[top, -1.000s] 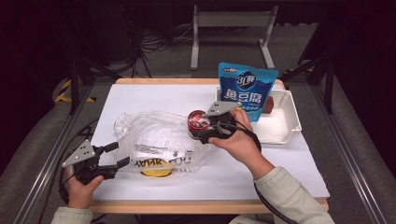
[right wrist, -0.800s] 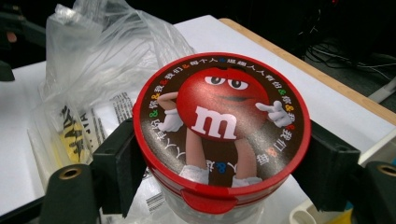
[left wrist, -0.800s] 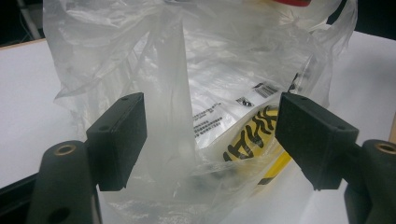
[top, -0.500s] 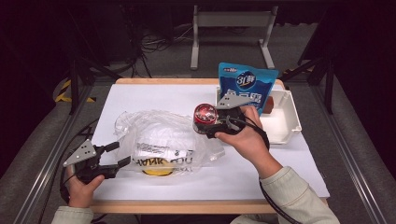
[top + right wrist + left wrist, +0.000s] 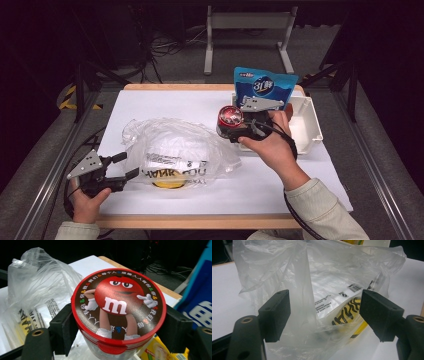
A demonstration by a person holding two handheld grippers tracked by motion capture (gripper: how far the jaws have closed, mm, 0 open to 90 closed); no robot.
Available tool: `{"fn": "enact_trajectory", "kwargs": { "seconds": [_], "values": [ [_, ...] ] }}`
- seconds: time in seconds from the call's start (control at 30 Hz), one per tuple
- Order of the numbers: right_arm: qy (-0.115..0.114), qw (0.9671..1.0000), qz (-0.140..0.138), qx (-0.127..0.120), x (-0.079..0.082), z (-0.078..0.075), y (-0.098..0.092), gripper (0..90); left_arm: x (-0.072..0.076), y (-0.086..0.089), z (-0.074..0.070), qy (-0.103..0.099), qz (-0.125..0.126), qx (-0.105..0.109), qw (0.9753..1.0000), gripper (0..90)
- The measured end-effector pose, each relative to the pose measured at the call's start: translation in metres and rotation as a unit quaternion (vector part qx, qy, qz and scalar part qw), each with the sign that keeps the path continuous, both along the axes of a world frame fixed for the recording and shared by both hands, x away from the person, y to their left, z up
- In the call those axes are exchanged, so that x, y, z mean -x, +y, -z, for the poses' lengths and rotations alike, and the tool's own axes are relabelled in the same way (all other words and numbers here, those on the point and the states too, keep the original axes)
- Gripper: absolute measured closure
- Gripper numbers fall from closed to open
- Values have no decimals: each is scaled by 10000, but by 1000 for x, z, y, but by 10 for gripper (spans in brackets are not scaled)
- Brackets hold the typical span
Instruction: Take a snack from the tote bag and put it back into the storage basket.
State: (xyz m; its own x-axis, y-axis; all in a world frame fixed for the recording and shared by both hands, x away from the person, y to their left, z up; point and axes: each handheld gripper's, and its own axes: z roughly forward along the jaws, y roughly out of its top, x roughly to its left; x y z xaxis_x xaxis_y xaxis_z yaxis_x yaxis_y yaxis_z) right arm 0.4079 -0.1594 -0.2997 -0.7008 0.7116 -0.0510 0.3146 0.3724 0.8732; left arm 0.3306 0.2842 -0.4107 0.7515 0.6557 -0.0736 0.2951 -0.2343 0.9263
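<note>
My right gripper (image 5: 235, 125) is shut on a red-lidded M&M's candy tub (image 5: 229, 118), held in the air at the white bin's left edge, just right of the bag. In the right gripper view the tub (image 5: 117, 307) sits clamped between both pads of the right gripper (image 5: 120, 323). A crumpled clear plastic bag (image 5: 175, 147) with something yellow and black inside lies mid-table. My left gripper (image 5: 124, 166) is open at the bag's left end. In the left gripper view a fold of the bag (image 5: 312, 290) stands between the spread pads of the left gripper (image 5: 324, 312).
A white bin (image 5: 309, 131) stands at the right of the table, with a blue snack pouch (image 5: 265, 86) upright at its back. A yellow packet (image 5: 155, 350) lies below the tub. White paper (image 5: 165, 107) covers the wooden tabletop.
The right gripper swung the tub left over the bag, then back right and slightly farther away, to the bin's edge. The left gripper has stayed in place, open.
</note>
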Motion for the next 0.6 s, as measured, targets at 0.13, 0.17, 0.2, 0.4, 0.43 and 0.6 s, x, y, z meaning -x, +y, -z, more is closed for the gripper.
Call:
{"fn": "enact_trajectory", "kwargs": {
  "seconds": [0.13,0.17,0.2,0.4,0.43,0.6],
  "values": [
    [0,9999,138,36,1,-1,-8,256,0,-1,0,18,-7,37,10000,258],
    [-6,9999,152,48,1,-1,-9,256,-1,-1,0,4,11,5,10000,258],
    [-1,9998,173,53,1,-1,-11,256,-1,-1,0,-3,14,4,10000,258],
    [-7,9994,336,39,1,-1,-22,256,-3,-3,-1,7,52,8,10000,258],
    [-5,9994,346,41,0,-1,-23,256,-4,-3,-1,0,61,-6,10000,258],
    [-29,9987,495,81,1,-1,-32,256,-5,-3,-1,16,88,-17,10000,258]
  ]
}}
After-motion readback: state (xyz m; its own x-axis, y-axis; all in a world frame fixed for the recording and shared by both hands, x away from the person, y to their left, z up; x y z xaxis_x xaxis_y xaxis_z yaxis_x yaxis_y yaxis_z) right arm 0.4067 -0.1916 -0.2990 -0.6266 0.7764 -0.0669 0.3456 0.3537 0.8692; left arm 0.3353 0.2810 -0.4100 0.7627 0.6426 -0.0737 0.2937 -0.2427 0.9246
